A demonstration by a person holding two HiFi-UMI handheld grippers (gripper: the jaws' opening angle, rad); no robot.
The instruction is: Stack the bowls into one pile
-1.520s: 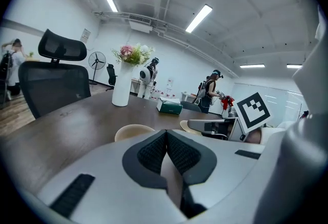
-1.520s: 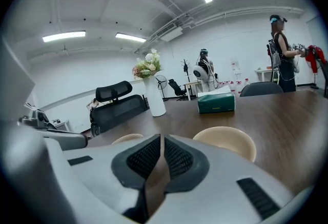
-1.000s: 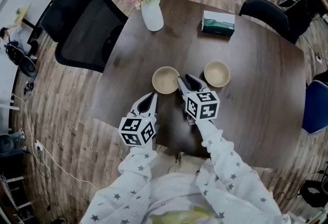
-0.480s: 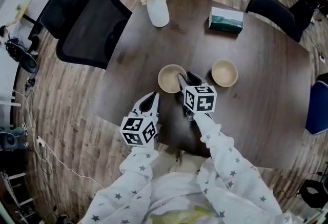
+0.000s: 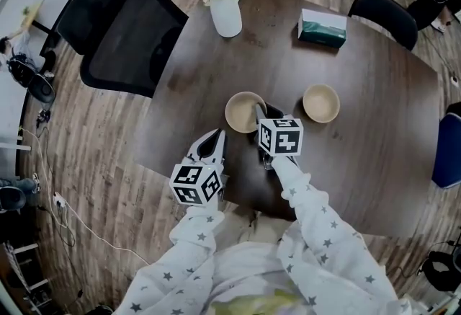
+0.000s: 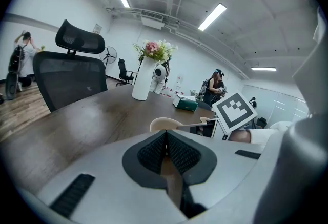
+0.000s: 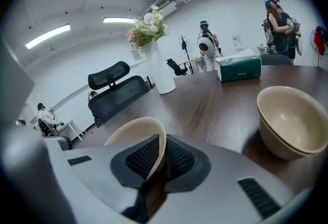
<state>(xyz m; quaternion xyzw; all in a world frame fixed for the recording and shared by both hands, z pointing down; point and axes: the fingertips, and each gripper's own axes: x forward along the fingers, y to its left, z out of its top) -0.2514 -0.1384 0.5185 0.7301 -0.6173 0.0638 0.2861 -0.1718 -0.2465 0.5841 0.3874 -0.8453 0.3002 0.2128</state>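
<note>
Two beige bowls stand apart on the dark wooden table point(image 5: 360, 162): the left bowl point(image 5: 243, 112) and the right bowl point(image 5: 321, 103). My right gripper point(image 5: 261, 112) is at the left bowl's right edge. In the right gripper view its jaws have just been closing, and the pads now press the near rim of that bowl point(image 7: 134, 133) from inside and outside. The other bowl point(image 7: 292, 120) sits empty to the right. My left gripper point(image 5: 216, 140) hovers near the table's front edge, shut with nothing between its pads point(image 6: 154, 151), and points at the left bowl point(image 6: 165, 124).
A white vase of flowers point(image 5: 225, 14) and a green tissue box point(image 5: 322, 27) stand at the table's far side. Black chairs stand at the far left point(image 5: 130, 40) and far right point(image 5: 385, 18). People stand in the background.
The right gripper has come down onto the left bowl's right rim and its jaws have closed on it. The left gripper has stayed put.
</note>
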